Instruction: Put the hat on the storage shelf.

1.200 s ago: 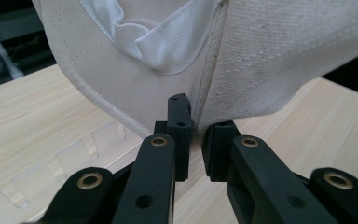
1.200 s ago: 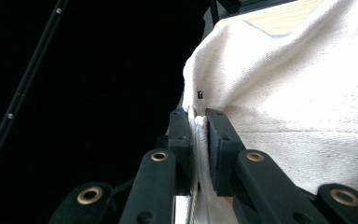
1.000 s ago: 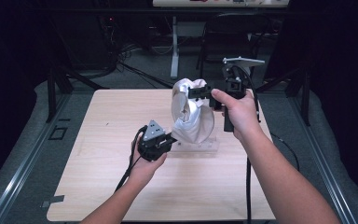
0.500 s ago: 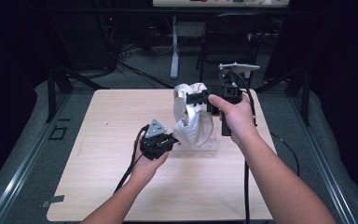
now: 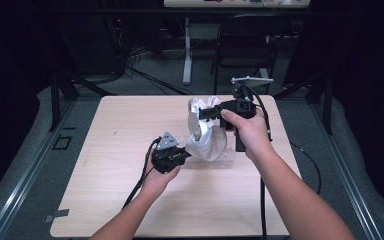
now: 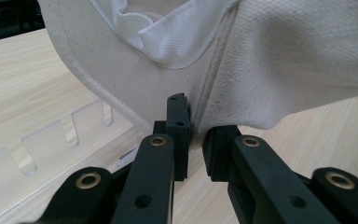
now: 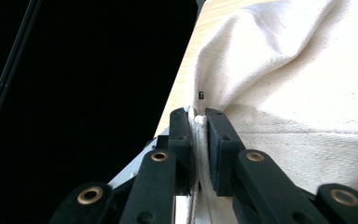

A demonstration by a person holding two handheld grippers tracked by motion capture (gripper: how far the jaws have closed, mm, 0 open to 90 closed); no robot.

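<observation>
A white cloth bag (image 5: 205,132) hangs bunched over the middle of the wooden table (image 5: 105,200), its lower part resting on or just above a clear plastic rack (image 5: 220,159) that lies flat on the tabletop. In the left gripper view the cloth (image 6: 270,70) fills the upper part of the picture, with a hemmed edge and a folded inner layer showing near the top, and the slotted edge of the clear rack (image 6: 37,144) runs along the table to the left.

The left gripper (image 5: 182,154) sits low, at the bag's bottom left corner, held in the person's left hand (image 5: 157,180). Its jaws are clamped together on a narrow pinch of the cloth where a seam comes down; one of its pads (image 6: 179,116) stands pressed against the fabric.

The right gripper (image 5: 202,113) is higher, at the bag's upper edge, held in the right hand (image 5: 250,131). Its jaws are likewise clenched on a thin fold of the cloth's rim, seen in the right gripper view as a white ridge squeezed between the pads (image 7: 216,130), with the rest of the cloth (image 7: 298,84) spreading away to the right.

The bag is thus gripped at two points, one low and one high.
</observation>
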